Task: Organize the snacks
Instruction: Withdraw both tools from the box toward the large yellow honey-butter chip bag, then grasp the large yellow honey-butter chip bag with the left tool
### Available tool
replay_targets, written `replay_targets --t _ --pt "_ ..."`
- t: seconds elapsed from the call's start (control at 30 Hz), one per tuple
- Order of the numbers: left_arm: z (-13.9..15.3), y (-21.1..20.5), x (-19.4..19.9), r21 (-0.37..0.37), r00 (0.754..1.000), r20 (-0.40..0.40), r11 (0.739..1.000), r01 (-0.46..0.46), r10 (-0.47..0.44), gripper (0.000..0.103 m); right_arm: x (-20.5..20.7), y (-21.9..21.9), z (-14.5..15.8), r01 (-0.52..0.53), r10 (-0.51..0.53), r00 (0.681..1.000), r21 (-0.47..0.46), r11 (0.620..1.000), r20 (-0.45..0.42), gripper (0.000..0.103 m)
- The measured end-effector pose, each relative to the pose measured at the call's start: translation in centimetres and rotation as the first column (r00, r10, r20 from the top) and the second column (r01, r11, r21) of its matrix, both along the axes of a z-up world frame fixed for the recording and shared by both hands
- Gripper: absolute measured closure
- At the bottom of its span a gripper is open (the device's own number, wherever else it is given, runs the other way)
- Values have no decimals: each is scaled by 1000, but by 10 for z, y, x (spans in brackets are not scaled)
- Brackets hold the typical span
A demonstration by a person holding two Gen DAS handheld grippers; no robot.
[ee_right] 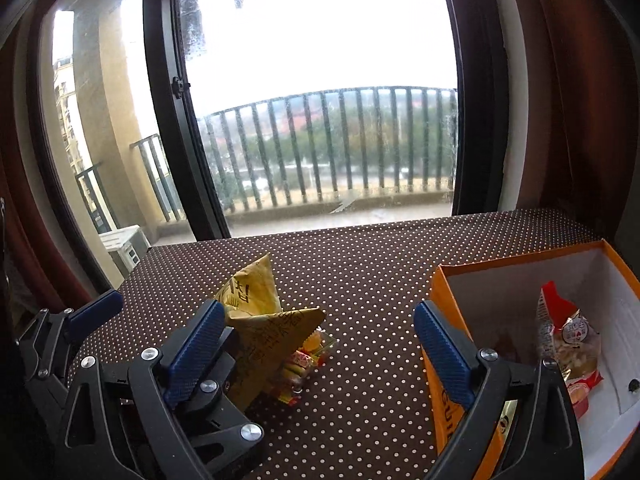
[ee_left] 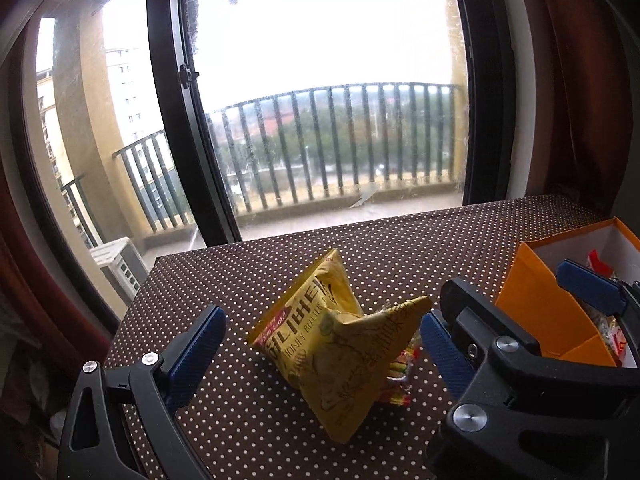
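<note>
A yellow honey-butter chip bag lies crumpled on the dotted tablecloth, with a small clear candy packet under its right side. My left gripper is open, its blue fingers on either side of the bag. In the right wrist view the bag and candy packet lie left of centre. My right gripper is open and empty beside the orange box, which holds a red-and-white snack packet. The box also shows in the left wrist view.
The brown polka-dot tablecloth runs back to a large window with a balcony railing outside. Dark red curtains hang on the right. The left gripper's body shows at the left of the right wrist view.
</note>
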State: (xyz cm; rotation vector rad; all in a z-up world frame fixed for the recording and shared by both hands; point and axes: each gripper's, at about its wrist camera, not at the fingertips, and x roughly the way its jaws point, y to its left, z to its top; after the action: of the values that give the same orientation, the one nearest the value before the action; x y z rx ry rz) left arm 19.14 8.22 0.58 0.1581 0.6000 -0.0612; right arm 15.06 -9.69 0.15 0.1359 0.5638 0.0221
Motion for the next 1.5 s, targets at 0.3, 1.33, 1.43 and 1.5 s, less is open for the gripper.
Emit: replay_targets --t 0.3,1.33,1.43,1.5 --pt "-19 7 42 1 997 -68 1000 26 -26 4 36 0 -17 25 -22 998 48 999 -63 6" --pt "-70 14 78 -65 985 -155 995 72 -81 32 81 3 -64 46 -47 985 -8 999 -166 10" --pt "-69 15 73 -59 987 -142 996 69 -77 38 78 3 -62 35 -35 986 0 999 -162 10" --pt "-68 16 69 -59 988 -137 996 63 -71 41 75 6 -63 28 -28 987 3 1000 -159 10"
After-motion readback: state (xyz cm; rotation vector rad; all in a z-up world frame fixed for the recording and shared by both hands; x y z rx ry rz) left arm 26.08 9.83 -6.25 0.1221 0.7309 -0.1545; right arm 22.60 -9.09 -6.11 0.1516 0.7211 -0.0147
